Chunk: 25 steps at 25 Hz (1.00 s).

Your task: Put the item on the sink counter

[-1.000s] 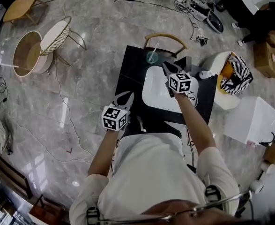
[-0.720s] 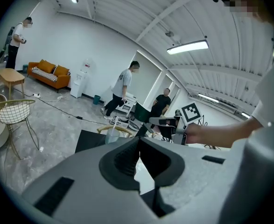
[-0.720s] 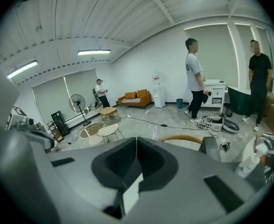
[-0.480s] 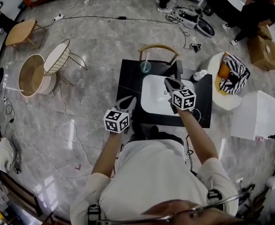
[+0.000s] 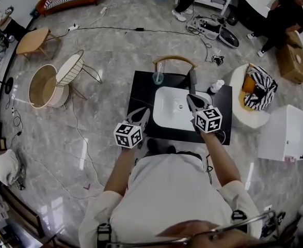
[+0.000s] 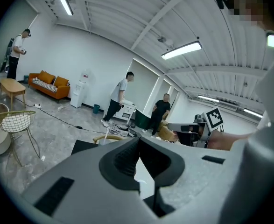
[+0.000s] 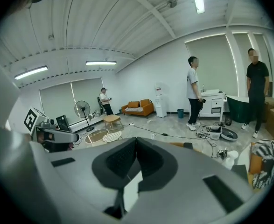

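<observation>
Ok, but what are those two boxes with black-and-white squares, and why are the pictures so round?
Those boxes are marker cubes, one fixed on each gripper: a hand tool with two jaws that pinch like tongs. A person in a white shirt holds one in each hand. The head view comes from a camera on the person's head, looking down: the left gripper and right gripper are above a black sink counter with a white basin. A cup and a small white bottle stand on the counter. The other two pictures come from wide-angle cameras riding on the grippers, which bends everything round. Both grippers' jaws are shut together, holding nothing.
</observation>
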Each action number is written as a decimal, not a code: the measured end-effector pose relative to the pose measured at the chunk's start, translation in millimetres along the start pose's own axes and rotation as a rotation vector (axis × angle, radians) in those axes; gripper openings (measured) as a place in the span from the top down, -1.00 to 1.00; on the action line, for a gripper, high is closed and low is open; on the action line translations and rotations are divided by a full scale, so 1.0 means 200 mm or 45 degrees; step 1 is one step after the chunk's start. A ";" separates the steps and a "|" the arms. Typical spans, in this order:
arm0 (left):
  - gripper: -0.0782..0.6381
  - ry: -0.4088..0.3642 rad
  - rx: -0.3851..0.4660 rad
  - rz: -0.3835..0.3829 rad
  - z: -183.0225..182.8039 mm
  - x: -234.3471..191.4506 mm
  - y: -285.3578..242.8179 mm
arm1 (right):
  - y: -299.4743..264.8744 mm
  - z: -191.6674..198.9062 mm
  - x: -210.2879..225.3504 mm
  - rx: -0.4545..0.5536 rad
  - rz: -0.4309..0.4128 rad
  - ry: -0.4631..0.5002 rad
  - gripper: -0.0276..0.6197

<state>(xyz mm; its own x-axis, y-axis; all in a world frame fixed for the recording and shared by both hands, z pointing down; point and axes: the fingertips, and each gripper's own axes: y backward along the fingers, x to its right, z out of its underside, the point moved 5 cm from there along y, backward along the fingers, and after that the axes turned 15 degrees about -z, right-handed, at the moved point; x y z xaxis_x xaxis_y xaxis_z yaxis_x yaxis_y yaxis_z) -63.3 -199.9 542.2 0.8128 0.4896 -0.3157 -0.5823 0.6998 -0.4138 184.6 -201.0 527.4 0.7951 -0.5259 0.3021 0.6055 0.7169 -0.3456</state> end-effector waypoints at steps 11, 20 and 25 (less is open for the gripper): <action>0.77 -0.020 0.104 -0.040 -0.04 0.25 0.09 | 0.33 0.03 0.00 0.062 -0.017 0.032 0.90; 0.77 -0.094 0.171 -0.085 -0.07 0.30 0.18 | 0.44 -0.01 -0.08 0.101 -0.072 0.171 0.90; 0.77 -0.095 0.181 -0.092 -0.08 0.31 0.18 | 0.44 -0.03 -0.09 0.107 -0.091 0.186 0.90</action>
<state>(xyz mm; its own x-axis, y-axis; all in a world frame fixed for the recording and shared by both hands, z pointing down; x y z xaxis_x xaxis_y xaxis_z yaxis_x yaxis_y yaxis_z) -35.1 -152.8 493.5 0.8547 0.4688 -0.2229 -0.5180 0.7985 -0.3067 223.1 -130.1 486.7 0.7502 -0.6337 0.1886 0.6607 0.7075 -0.2507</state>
